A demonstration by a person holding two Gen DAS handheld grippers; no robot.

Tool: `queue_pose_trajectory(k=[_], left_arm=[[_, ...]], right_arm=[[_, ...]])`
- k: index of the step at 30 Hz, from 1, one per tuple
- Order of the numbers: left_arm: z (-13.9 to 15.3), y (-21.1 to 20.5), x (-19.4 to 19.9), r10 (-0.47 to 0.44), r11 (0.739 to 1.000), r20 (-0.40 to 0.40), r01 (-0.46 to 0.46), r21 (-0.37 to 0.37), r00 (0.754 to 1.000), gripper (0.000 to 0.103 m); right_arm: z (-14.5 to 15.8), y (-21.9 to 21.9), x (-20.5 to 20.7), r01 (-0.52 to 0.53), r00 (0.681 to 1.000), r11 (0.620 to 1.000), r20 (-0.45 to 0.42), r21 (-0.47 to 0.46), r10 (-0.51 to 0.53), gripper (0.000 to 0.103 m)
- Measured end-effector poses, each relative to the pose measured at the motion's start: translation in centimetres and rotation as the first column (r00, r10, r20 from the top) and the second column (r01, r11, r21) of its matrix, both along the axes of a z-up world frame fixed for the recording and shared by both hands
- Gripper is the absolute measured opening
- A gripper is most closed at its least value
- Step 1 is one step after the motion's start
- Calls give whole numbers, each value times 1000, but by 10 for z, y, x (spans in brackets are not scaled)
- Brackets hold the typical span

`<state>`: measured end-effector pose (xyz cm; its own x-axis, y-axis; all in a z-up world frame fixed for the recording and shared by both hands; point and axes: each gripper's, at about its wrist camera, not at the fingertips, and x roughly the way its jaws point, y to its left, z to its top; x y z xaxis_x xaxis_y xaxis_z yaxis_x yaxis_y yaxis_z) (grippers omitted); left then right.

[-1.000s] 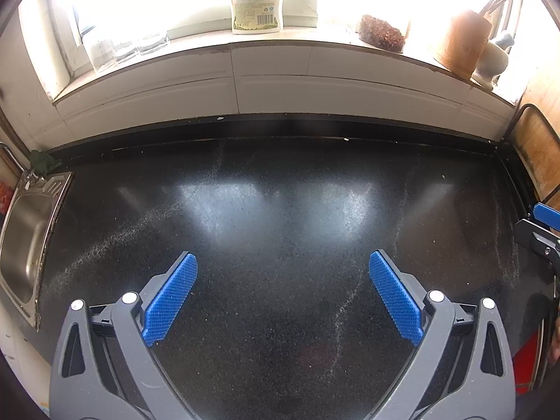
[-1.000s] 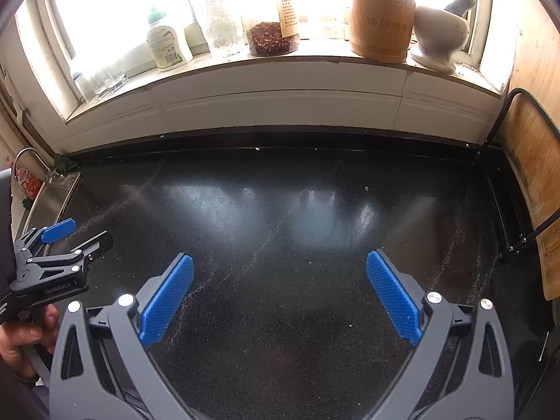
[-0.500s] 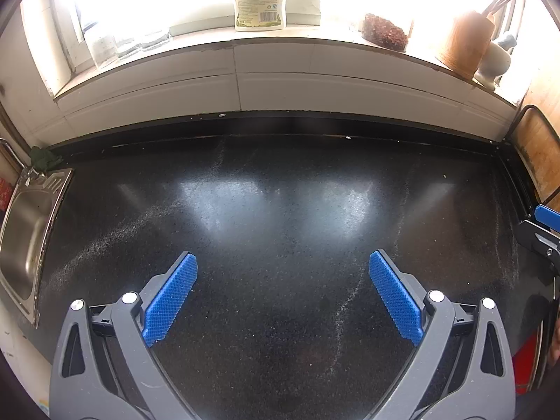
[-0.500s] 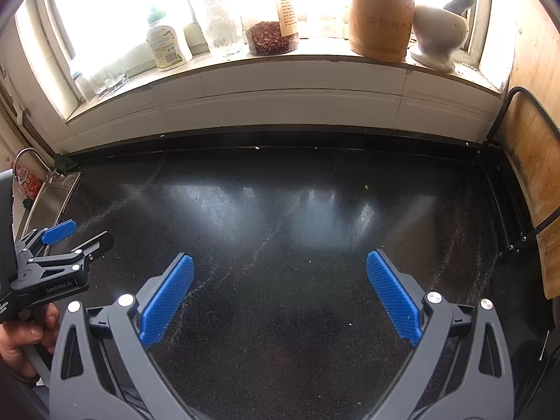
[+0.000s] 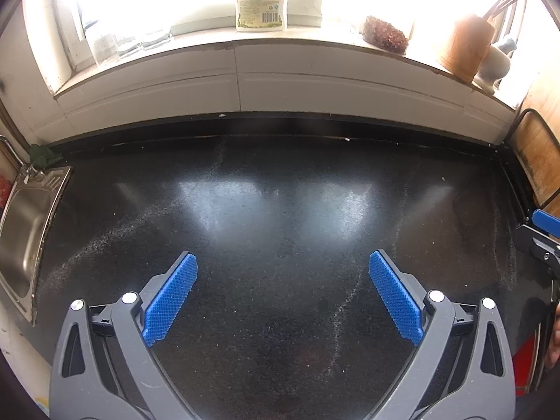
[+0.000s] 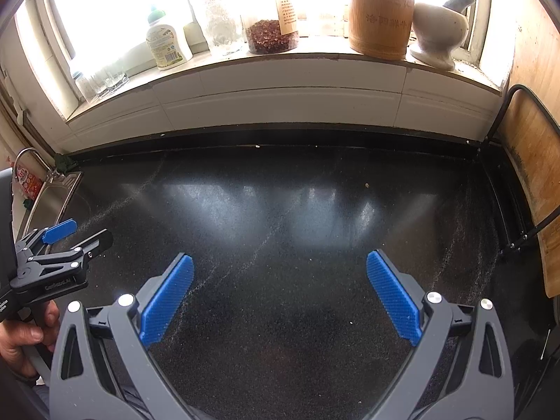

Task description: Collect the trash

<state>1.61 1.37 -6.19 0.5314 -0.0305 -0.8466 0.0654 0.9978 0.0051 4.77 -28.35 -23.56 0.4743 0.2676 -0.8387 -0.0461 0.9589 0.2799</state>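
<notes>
My left gripper [image 5: 282, 273] is open and empty above a black speckled countertop [image 5: 280, 192]. My right gripper [image 6: 280, 273] is open and empty above the same countertop [image 6: 297, 210]. The left gripper also shows at the left edge of the right wrist view [image 6: 73, 241]; part of the right gripper shows at the right edge of the left wrist view [image 5: 540, 234]. Only tiny crumbs lie on the counter, one small speck [image 6: 366, 185] toward the back. No larger trash shows.
A steel sink [image 5: 24, 231] is set at the counter's left end. The windowsill holds a detergent bottle [image 6: 167, 43], jars, a wooden utensil holder [image 6: 381, 14] and a stone mortar [image 6: 439, 31]. A wooden board in a wire rack [image 6: 525, 189] stands at the right.
Both grippers have stayed open; the views have shifted only slightly, the left one edging a little toward the wall.
</notes>
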Motion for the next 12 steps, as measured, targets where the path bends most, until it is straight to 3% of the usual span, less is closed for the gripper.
queue_pose_trajectory(k=[12], left_arm=[[-16,8,6,-2,1000,-18,2,16,1000,96]], right_arm=[[-11,-5,3,13,1000,1000,26,-20,-12,96]])
